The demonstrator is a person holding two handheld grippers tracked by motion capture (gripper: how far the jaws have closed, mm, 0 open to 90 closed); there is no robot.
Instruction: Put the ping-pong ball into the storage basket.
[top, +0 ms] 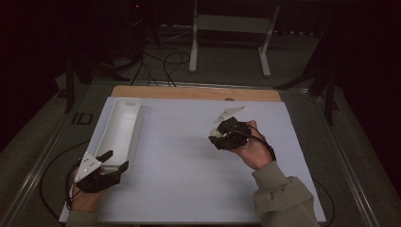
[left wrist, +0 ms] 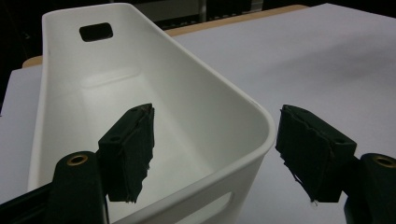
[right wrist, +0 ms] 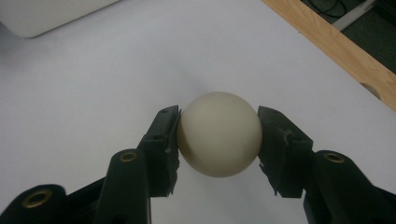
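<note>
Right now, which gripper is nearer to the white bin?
Left. The left gripper is open astride the near corner of the white bin. The right gripper is off to its right, shut on a cream ball.

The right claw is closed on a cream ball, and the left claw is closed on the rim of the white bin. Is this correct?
Partly. The right claw does grip the cream ball. But the left claw is open: the left gripper view shows its jaws spread on either side of the white bin's near corner, not clamping the rim.
</note>
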